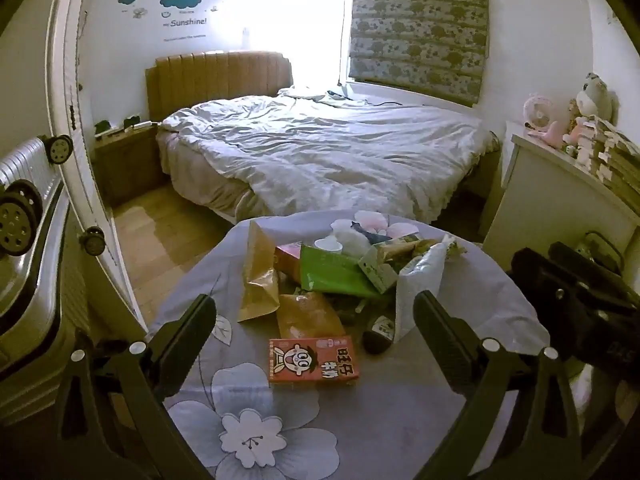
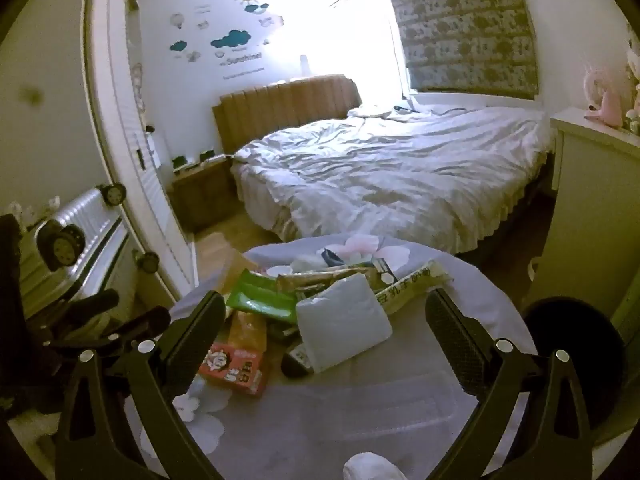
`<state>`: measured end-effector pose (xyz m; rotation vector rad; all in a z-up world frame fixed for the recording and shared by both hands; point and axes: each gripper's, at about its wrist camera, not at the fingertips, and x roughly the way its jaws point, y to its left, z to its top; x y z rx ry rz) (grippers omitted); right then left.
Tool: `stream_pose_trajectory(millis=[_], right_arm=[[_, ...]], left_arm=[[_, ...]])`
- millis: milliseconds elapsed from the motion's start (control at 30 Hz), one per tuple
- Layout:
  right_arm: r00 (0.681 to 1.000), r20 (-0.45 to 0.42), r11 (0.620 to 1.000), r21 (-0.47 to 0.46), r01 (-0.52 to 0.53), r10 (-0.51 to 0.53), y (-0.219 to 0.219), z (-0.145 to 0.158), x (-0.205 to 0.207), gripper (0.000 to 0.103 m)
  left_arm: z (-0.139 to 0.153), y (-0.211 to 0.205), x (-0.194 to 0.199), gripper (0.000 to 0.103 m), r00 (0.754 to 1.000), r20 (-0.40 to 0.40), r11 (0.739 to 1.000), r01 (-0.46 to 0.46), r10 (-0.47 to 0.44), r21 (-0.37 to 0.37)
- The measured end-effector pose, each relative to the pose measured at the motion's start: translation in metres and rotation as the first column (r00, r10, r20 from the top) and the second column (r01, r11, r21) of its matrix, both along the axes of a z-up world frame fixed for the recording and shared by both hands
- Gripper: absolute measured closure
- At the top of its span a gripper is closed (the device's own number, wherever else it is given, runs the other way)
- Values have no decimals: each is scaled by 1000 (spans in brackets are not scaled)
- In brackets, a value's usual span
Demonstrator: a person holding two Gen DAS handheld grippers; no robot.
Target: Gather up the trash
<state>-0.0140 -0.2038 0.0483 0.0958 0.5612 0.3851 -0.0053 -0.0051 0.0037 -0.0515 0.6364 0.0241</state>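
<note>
A pile of trash lies on a round table with a floral cloth (image 1: 256,432). Nearest is a red milk carton (image 1: 313,360), also in the right wrist view (image 2: 234,368). Behind it lie a brown paper bag (image 1: 258,280), an orange wrapper (image 1: 308,314), a green packet (image 1: 334,272), a white pouch (image 1: 420,284) and a dark bottle (image 1: 378,334). The white pouch (image 2: 344,322) and green packet (image 2: 260,298) show in the right wrist view. My left gripper (image 1: 316,320) is open above the carton. My right gripper (image 2: 326,316) is open over the pile; it also shows at the right of the left wrist view (image 1: 576,284).
An unmade bed (image 1: 320,152) stands behind the table. A silver suitcase (image 1: 28,216) lies at the left by a white door. A white dresser (image 1: 560,196) with toys stands at the right. A dark round stool (image 2: 572,356) is beside the table at the right.
</note>
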Motion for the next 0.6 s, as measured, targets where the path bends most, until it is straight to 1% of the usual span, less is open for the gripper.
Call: stream_pose_trajectory(millis=[400,600], right_arm=[[1000,0,1000,2,21,-21,-6,-3,0,4],[999,-8,999,10,31,-31,-9,-6,1,4]], left_arm=[[4,-5,-1,5,1000,-4,1000,-9,9,-16],[1,0,-1,5,1000,-7,1000,-5,4,-25]])
